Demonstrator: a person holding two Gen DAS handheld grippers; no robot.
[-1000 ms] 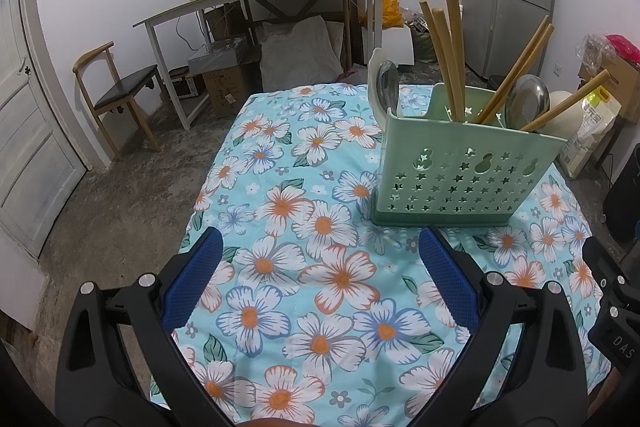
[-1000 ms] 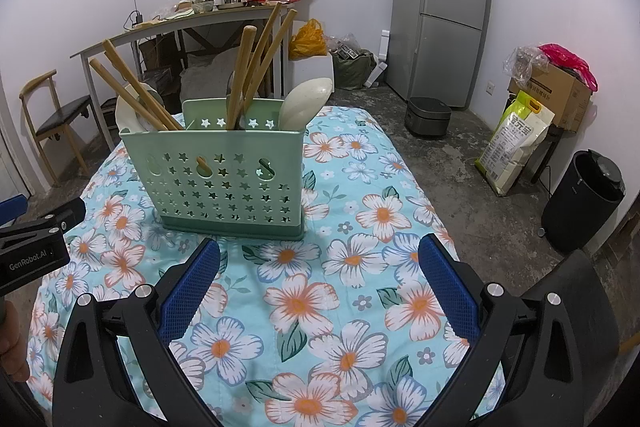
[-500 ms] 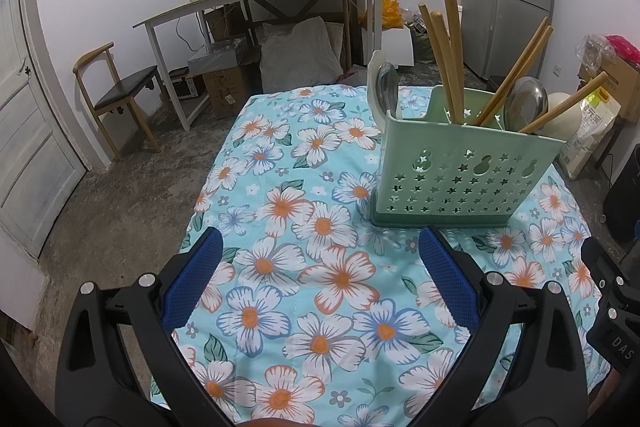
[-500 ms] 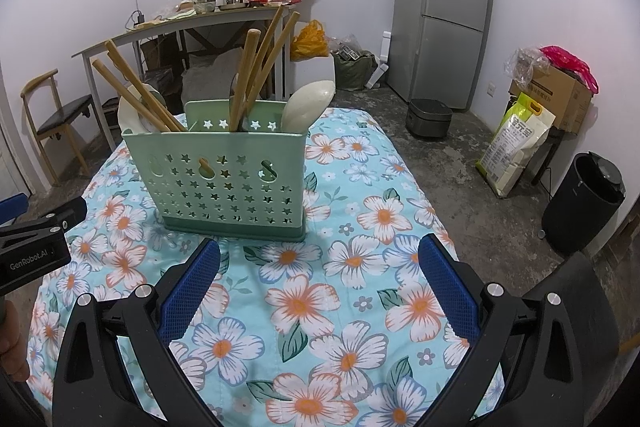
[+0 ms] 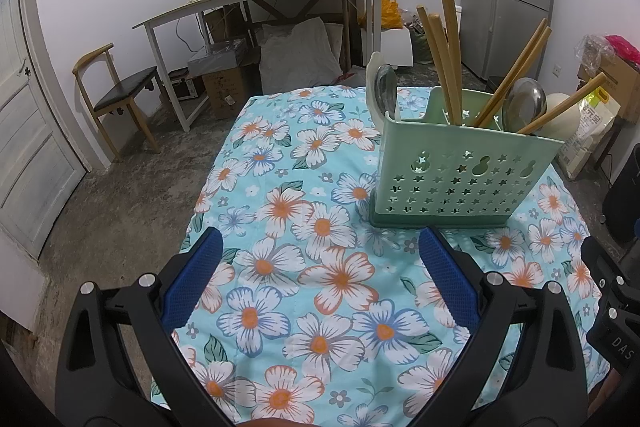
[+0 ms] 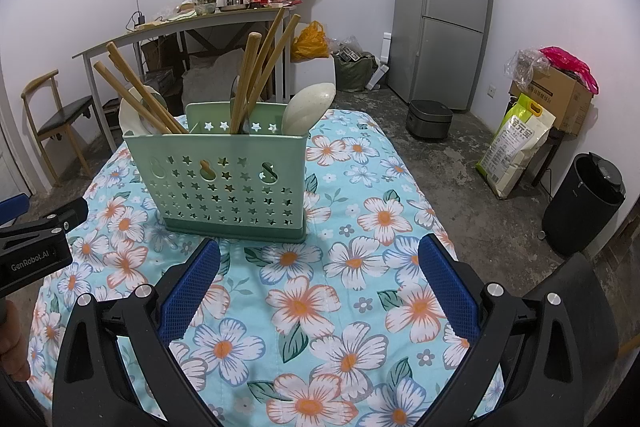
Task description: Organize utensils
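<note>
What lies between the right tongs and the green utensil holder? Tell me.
Nothing but bare floral tablecloth lies between the open right tongs and the green utensil holder, as the right wrist view shows.

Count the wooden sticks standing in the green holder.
5 by the right wrist view: two lean left in the holder's left part, three stand in the middle. Shorter ones may hide inside.

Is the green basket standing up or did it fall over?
Standing up. The green basket sits flat on the flowery tablecloth, its open top facing up, with wooden sticks and spoons poking out.
</note>
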